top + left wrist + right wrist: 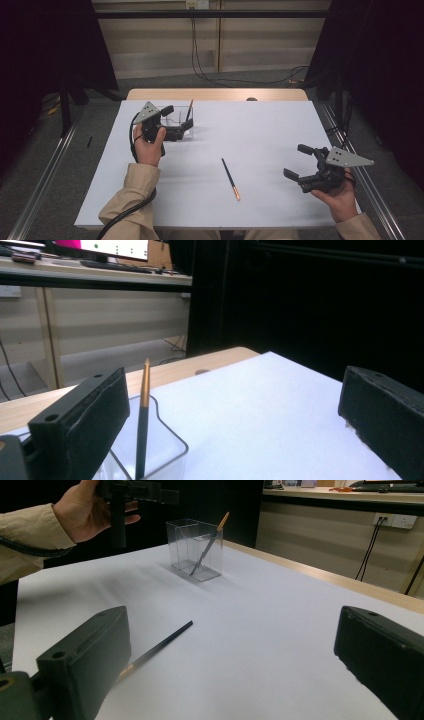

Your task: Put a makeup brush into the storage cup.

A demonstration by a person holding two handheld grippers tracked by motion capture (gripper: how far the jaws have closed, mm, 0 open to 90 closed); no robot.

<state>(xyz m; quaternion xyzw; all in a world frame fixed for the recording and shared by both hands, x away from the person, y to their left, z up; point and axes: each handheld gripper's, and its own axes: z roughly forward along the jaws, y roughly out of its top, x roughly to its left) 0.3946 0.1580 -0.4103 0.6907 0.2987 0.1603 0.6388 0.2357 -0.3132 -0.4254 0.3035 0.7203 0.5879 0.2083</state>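
A clear plastic box (176, 121) stands at the far left of the white table, with a dark pencil (189, 110) leaning upright in it, orange tip up. My left gripper (177, 117) hovers at the box, open. In the left gripper view the standing pencil (143, 420) rises just inside the left jaw, apart from both pads, above the box rim (172, 434). A second dark pencil (231, 179) lies flat mid-table, its orange tip toward the person. My right gripper (299, 161) rests at the right, open and holding nothing. In the right gripper view, the lying pencil (156, 649) runs toward its left jaw.
The right gripper view shows the box (195, 550) farther off with the left hand (85, 510) beside it. A wooden strip (215, 94) borders the table's far edge. Metal rails (45, 180) run along both sides, and cables (240, 80) lie on the floor beyond.
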